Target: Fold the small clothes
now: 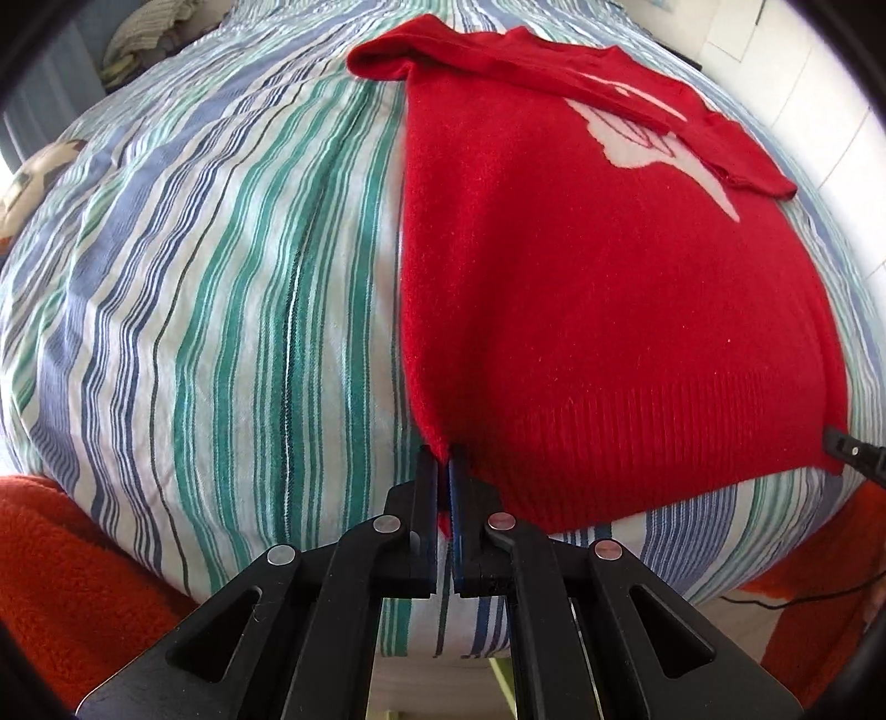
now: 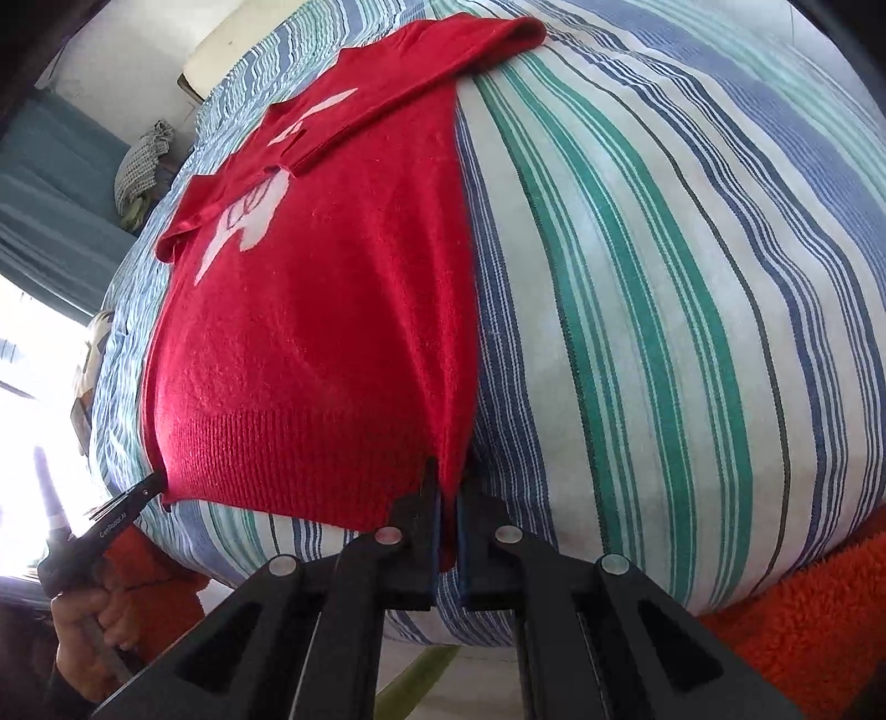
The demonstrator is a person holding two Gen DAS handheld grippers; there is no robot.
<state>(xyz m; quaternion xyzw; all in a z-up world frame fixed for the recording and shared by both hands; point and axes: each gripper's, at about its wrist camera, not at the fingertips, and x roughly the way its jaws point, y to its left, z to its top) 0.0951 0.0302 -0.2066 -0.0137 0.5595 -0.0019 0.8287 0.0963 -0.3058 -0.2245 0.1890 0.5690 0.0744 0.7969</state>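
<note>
A small red sweater (image 1: pixel 581 288) with a white motif lies flat on the striped bed cover (image 1: pixel 221 310), its sleeves folded across the chest. My left gripper (image 1: pixel 443 457) is shut on the sweater's ribbed hem at its near left corner. In the right wrist view the red sweater (image 2: pixel 321 343) fills the left half, and my right gripper (image 2: pixel 447 487) is shut on the hem at the near right corner, with red cloth pinched between its pads. Each gripper's tip shows at the far hem corner in the other's view: the right gripper (image 1: pixel 844 446), the left gripper (image 2: pixel 152 482).
The bed's near edge runs just under both grippers. An orange fleece sleeve (image 1: pixel 66 581) shows at the lower corners, and a hand (image 2: pixel 94 626) holds the left tool. A bundle of patterned cloth (image 1: pixel 149 33) lies at the head of the bed. A window (image 2: pixel 33 421) glares at left.
</note>
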